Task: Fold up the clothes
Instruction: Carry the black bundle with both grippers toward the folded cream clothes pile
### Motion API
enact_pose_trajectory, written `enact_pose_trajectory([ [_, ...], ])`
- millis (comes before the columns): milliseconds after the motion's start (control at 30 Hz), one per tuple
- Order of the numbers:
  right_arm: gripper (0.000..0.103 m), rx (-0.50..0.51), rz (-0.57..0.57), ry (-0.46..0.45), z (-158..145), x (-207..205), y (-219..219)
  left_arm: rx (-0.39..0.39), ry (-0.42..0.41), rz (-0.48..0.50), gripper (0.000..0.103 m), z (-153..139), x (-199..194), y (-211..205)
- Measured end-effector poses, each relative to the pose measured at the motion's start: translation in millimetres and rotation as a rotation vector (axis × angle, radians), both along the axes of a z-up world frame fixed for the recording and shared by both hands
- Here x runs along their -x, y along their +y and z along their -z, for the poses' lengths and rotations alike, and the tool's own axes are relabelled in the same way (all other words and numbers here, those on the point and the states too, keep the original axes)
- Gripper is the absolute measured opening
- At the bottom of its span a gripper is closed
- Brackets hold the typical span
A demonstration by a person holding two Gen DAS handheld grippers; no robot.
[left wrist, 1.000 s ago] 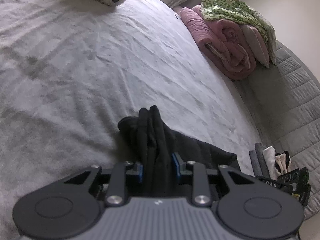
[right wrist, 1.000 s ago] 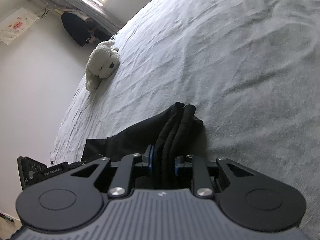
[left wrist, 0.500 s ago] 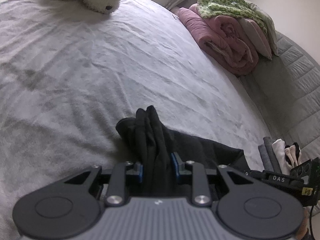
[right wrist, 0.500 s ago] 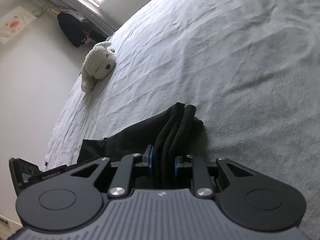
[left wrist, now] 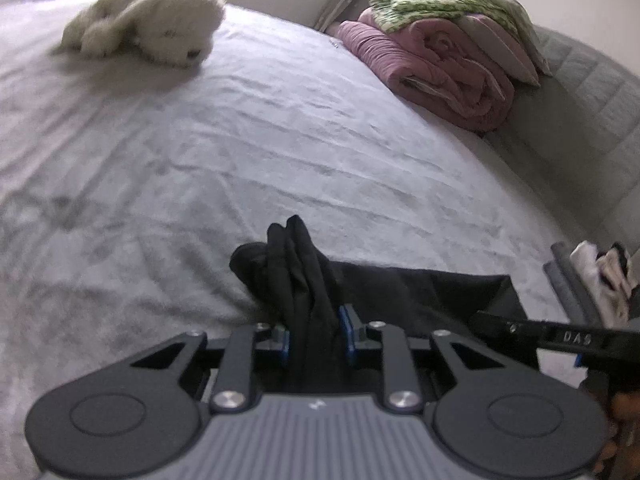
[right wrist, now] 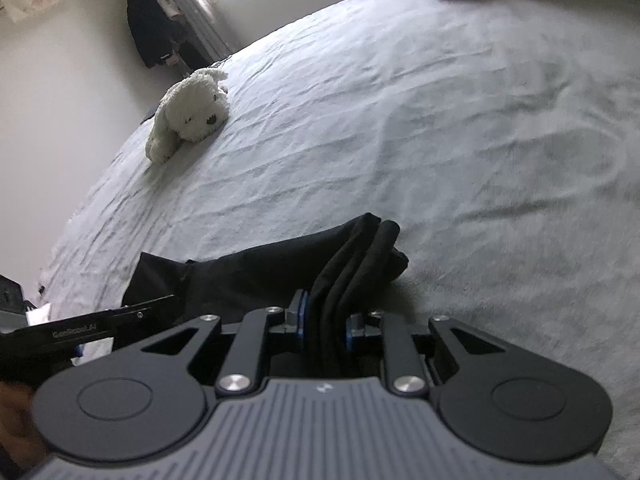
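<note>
A black garment (left wrist: 296,264) is stretched between both grippers just above the grey bedsheet (left wrist: 200,160). My left gripper (left wrist: 316,334) is shut on a bunched corner of it, the folds poking out past the blue pads. In the right wrist view the same black garment (right wrist: 280,264) runs leftward from my right gripper (right wrist: 324,326), which is shut on the other bunched corner. Each gripper's black body appears at the edge of the other's view.
A white plush dog (left wrist: 152,24) lies far up the bed, also seen as the plush dog (right wrist: 188,112) near the wall. Rolled pink bedding (left wrist: 440,68) with a green patterned cloth on top sits at the back right. Folded grey and white clothes (left wrist: 588,276) lie at the right.
Both grippers have lifted and tilted upward with the garment still held; the plush dog and far wall have come further into view. The garment's free edge hangs more taut between them.
</note>
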State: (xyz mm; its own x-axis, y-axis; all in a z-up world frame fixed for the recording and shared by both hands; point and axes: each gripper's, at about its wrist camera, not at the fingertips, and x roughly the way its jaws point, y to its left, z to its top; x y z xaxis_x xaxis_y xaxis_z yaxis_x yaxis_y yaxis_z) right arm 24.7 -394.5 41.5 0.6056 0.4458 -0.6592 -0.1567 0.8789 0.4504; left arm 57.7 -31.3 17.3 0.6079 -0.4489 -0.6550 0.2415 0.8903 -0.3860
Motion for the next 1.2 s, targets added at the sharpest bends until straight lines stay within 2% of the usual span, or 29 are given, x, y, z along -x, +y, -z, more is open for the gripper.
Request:
enact_pose_trajectory([
  [367, 0.017, 0.072, 0.010, -0.038, -7, 4, 8, -0.050, -0.047, -0.003, 0.015, -9, 7, -7],
  [533, 0.017, 0.125, -0.004, -0.072, -12, 8, 14, -0.070, -0.059, -0.002, 0.015, -11, 9, -10],
  [1200, 0.014, 0.219, -0.023, -0.153, -20, 16, 26, -0.101, -0.095, -0.010, 0.014, -21, 18, -14],
])
